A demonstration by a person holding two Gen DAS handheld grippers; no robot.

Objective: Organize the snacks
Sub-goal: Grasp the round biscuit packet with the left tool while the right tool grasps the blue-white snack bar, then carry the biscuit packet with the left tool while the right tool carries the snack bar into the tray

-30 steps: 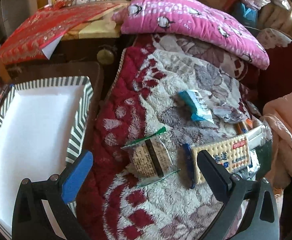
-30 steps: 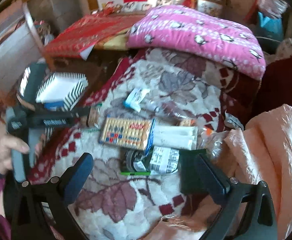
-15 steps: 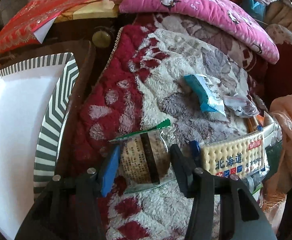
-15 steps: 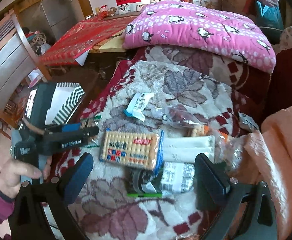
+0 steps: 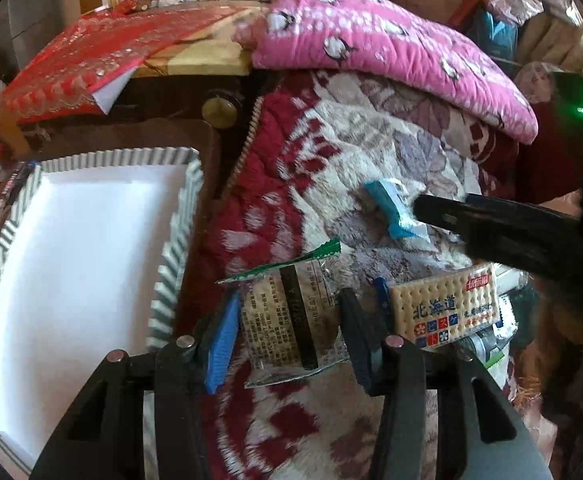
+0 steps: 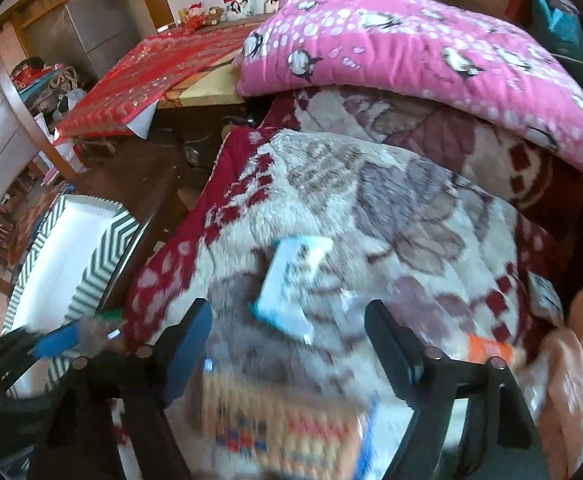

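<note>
Landmark: the plush red-and-cream floral blanket (image 5: 323, 184) on which the snacks lie.

Left gripper (image 5: 287, 328): closed onto a clear snack packet with green crimped ends (image 5: 291, 316), one blue pad and one dark pad pressing its two sides. The packet sits near the blanket's left, red-patterned part. Only the left wrist view shows this grip plainly; in the right wrist view the same gripper (image 6: 57, 338) appears as a blurred blue pad at the blanket's left edge, its contents unreadable.

Right gripper (image 6: 287, 340): jaws apart and closing, with a light-blue and white snack packet (image 6: 291, 284) lying on the blanket between and just ahead of the fingers; the pads are not on it. In the left wrist view this gripper (image 5: 491, 224) enters from the right as a dark finger whose tip lies over the same blue packet (image 5: 391, 212), mid-blanket.

Cracker pack with blue lettering (image 5: 443, 304): on the blanket just right of the held packet. Sharp in the left wrist view; in the right wrist view a blurred patch (image 6: 283, 420) beneath the jaws.

Striped-rim white tray (image 5: 179, 216): off the blanket's left edge, on a dark brown surface; seen in both views (image 6: 107, 248).

Pink penguin-print quilt (image 6: 411, 48): overlaps the blanket's far end.

Red cloth (image 6: 163, 68): on a table beyond the blanket's far left.

Peach fabric (image 6: 571, 380): at the blanket's right edge, right wrist view only.
</note>
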